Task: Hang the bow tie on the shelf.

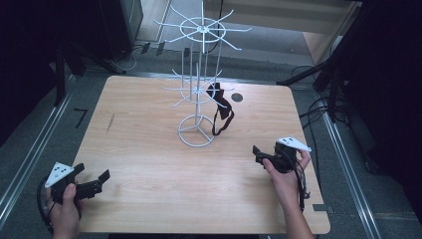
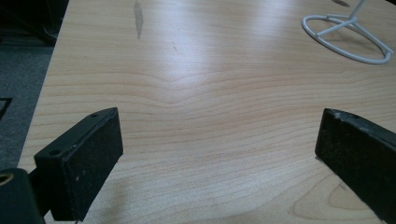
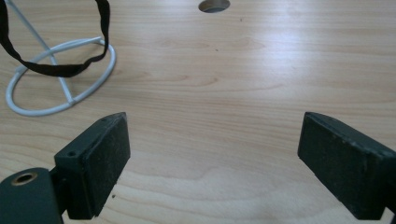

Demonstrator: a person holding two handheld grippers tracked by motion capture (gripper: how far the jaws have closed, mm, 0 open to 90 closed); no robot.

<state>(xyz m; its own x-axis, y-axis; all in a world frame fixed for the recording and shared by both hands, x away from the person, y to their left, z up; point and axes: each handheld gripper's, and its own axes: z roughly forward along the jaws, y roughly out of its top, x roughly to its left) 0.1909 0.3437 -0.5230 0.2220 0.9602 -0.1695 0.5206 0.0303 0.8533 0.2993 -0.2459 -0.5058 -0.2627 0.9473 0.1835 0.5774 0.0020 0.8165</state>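
Pale wood makes up the desk, the largest thing before us, with a round cable hole near its far edge. Next in size is the white wire rack, standing upright on its ring base in the far middle of the desk, with two tiers of spokes. From a spoke of the lower tier on the rack's right side hangs a black strap, its loop drooping down to just above the ring base; in the right gripper view we see the loop hanging in front of the base ring.

We judge the work to be at a resting point: the strap is already on the rack, and neither tool is near it. Whether it is to be taken off or has just been hung, we cannot tell.

Our left tool sits at the near left corner, well apart from the rack, jaws wide with nothing between them. Our right tool is at the near right, nearer the strap, jaws likewise wide and empty.

No containers stand on the desk.
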